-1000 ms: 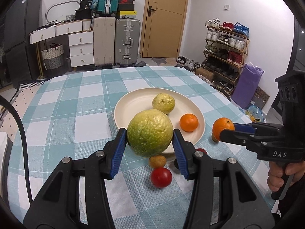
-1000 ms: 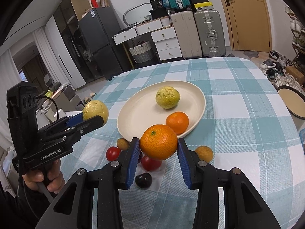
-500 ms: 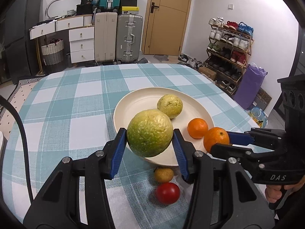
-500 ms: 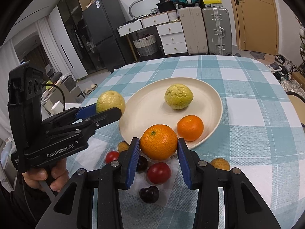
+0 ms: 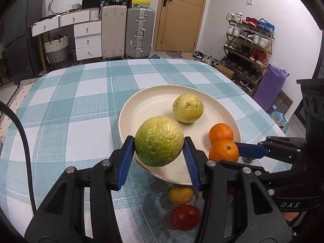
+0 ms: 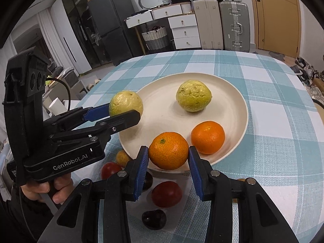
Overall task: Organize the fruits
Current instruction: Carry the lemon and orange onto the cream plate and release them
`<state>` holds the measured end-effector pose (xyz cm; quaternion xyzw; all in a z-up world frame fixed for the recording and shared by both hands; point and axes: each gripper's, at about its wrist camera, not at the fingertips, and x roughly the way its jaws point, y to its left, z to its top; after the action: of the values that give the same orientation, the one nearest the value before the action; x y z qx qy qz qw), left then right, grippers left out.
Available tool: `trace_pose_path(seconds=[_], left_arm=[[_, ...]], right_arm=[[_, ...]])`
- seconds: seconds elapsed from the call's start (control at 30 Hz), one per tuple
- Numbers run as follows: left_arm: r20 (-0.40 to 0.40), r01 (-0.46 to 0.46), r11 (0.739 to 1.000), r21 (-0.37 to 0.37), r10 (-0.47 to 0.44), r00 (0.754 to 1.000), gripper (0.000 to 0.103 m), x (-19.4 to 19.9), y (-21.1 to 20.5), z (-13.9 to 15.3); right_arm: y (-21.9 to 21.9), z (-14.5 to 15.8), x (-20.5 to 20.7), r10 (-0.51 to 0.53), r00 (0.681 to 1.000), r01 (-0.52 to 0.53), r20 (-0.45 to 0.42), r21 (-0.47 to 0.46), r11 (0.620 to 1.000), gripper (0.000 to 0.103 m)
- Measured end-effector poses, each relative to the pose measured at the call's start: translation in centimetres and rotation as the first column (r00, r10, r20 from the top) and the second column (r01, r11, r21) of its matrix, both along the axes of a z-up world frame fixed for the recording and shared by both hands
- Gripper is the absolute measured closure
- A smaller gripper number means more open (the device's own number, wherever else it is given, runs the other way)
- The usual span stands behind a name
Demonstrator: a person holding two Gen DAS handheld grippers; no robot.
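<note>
Holding fruit over plate rim for grouping: left gripper clamps guava; right gripper clamps orange.

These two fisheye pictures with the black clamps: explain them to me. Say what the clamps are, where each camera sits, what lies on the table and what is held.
No robot here: a person holds a black hand-held gripper in each hand, each with a camera looking along its blue-padded jaws.

The left wrist view shows the left gripper shut on a large bumpy green-yellow guava. The right wrist view shows the right gripper shut on a round orange mandarin.

On the teal checked tablecloth sits a round cream plate holding a smaller yellow guava and a second mandarin. In front of the plate lie small red, dark and yellowish fruits.
</note>
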<state>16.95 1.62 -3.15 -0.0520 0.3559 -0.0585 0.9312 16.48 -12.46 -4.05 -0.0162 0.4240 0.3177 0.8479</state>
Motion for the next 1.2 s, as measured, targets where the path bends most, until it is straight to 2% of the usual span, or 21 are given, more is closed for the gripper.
trace_pose_path(seconds=[0.3, 0.47, 0.53, 0.6, 0.67, 0.8, 0.87, 0.9, 1.0, 1.07, 1.17, 1.2], left_arm=[[-0.012, 0.011, 1.000, 0.005, -0.011, 1.000, 0.057, 0.3, -0.1, -0.8], [0.014, 0.021, 1.000, 0.018, -0.021, 1.000, 0.057, -0.3, -0.3, -0.2], [0.032, 0.023, 0.999, 0.023, -0.023, 0.999, 0.057, -0.7, -0.3, 0.3], [0.036, 0.028, 0.999, 0.024, -0.029, 0.999, 0.057, -1.0, -0.4, 0.7], [0.034, 0.023, 0.999, 0.028, -0.024, 0.999, 0.056, -1.2, -0.3, 0.9], [0.024, 0.025, 0.999, 0.027, -0.026, 0.999, 0.048, -2.0, -0.3, 1.0], [0.023, 0.023, 0.999, 0.034, -0.024, 0.999, 0.041, -2.6, -0.4, 1.2], [0.022, 0.024, 0.999, 0.037, -0.025, 0.999, 0.036, -2.9, -0.4, 1.2], [0.026, 0.031, 0.999, 0.044, -0.032, 0.999, 0.024, -4.1, -0.6, 1.5], [0.031, 0.034, 0.998, 0.051, -0.036, 0.999, 0.021, -4.9, -0.8, 1.8], [0.049, 0.035, 0.997, 0.064, -0.038, 0.998, 0.016, -6.4, -1.2, 2.3], [0.050, 0.033, 0.997, 0.065, -0.036, 0.998, 0.012, -6.9, -1.2, 2.5]], right_arm=[[0.2, -0.1, 0.2, -0.019, 1.000, 0.020, 0.017, -0.030, 0.999, 0.061], [-1.0, 0.7, -0.1, -0.049, 0.998, 0.049, 0.043, 0.011, 0.999, 0.053], [-1.6, 1.1, -0.2, -0.063, 0.997, 0.062, 0.051, 0.017, 0.998, 0.052], [-2.2, 1.3, -0.5, -0.073, 0.996, 0.072, 0.053, 0.027, 0.997, 0.048], [-2.8, 1.5, -0.8, -0.087, 0.994, 0.085, 0.059, 0.040, 0.996, 0.034], [-4.4, 1.8, -1.4, -0.119, 0.991, 0.115, 0.059, 0.079, 0.990, 0.024], [-5.1, 1.9, -1.6, -0.128, 0.991, 0.122, 0.049, 0.111, 0.986, 0.015], [-5.6, 2.0, -1.7, -0.134, 0.990, 0.128, 0.044, 0.125, 0.984, 0.014], [-6.4, 2.0, -2.0, -0.155, 0.987, 0.148, 0.043, 0.132, 0.980, 0.010], [-6.9, 2.0, -2.2, -0.169, 0.985, 0.162, 0.045, 0.133, 0.978, 0.002], [-7.7, 2.0, -2.6, -0.173, 0.984, 0.166, 0.044, 0.137, 0.977, 0.000], [-7.9, 2.0, -2.8, -0.175, 0.983, 0.167, 0.049, 0.135, 0.977, 0.000]])
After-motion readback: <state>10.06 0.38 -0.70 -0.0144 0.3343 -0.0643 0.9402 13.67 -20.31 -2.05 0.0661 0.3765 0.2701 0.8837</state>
